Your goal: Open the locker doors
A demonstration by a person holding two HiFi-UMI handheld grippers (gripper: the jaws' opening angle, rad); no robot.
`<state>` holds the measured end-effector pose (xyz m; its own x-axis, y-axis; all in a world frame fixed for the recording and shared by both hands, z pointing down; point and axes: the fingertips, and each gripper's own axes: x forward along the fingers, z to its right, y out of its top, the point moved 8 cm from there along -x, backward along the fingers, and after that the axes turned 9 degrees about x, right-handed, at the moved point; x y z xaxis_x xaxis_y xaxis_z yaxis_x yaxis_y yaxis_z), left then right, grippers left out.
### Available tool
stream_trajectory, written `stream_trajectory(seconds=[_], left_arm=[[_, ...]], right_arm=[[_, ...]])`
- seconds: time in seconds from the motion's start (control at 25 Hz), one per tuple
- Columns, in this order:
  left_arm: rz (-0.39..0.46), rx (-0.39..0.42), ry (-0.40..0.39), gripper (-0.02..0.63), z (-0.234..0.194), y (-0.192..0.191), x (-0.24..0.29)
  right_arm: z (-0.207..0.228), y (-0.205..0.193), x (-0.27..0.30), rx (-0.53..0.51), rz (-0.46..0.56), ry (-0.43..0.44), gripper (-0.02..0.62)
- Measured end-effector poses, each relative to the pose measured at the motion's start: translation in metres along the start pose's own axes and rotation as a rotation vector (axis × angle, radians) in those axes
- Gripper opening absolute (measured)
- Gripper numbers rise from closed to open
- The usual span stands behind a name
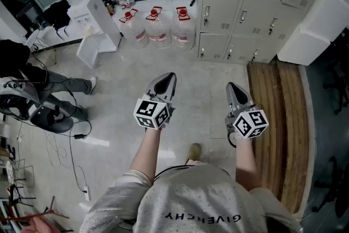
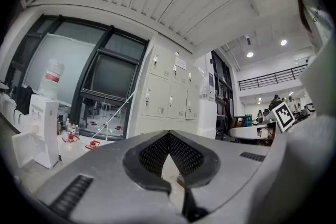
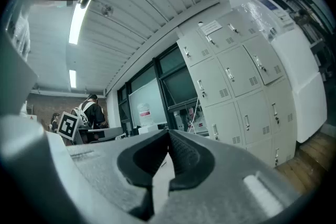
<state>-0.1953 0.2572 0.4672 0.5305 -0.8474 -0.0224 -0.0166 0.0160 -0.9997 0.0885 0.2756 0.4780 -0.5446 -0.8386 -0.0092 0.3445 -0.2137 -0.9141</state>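
Pale floor (image 1: 120, 76), shut lockers (image 1: 245, 8) (water jugs (image 1: 158, 27) beside) — left gripper (image 1: 168, 77), right gripper (image 1: 232, 86) closed.

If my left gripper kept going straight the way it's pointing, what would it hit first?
Probably the lockers: they sit directly beyond the left gripper, with only floor showing between. Depth is hard to judge.

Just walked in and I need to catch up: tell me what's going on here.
A person stands back from a bank of lockers, a gripper in each hand. The left gripper and right gripper point toward it, jaws together, empty, touching nothing. Every locker door in view looks closed. Three water jugs stand on the floor beside the lockers.
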Motion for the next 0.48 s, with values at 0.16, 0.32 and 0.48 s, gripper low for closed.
stream_trajectory(seconds=[0.16, 0.32, 0.48], left_arm=[[-0.017, -0.006, 0.003, -0.002, -0.003, -0.005, 0.025], [-0.03, -0.007, 0.011, -0.002, -0.006, -0.009, 0.047], [-0.032, -0.013, 0.01, -0.002, -0.007, -0.012, 0.068]], right_arm=[[0.025, 0.006, 0.013, -0.004, -0.001, -0.006, -0.003], [0.047, 0.013, 0.023, -0.014, -0.001, -0.011, -0.003], [0.067, 0.019, 0.029, -0.019, -0.001, -0.007, -0.003]])
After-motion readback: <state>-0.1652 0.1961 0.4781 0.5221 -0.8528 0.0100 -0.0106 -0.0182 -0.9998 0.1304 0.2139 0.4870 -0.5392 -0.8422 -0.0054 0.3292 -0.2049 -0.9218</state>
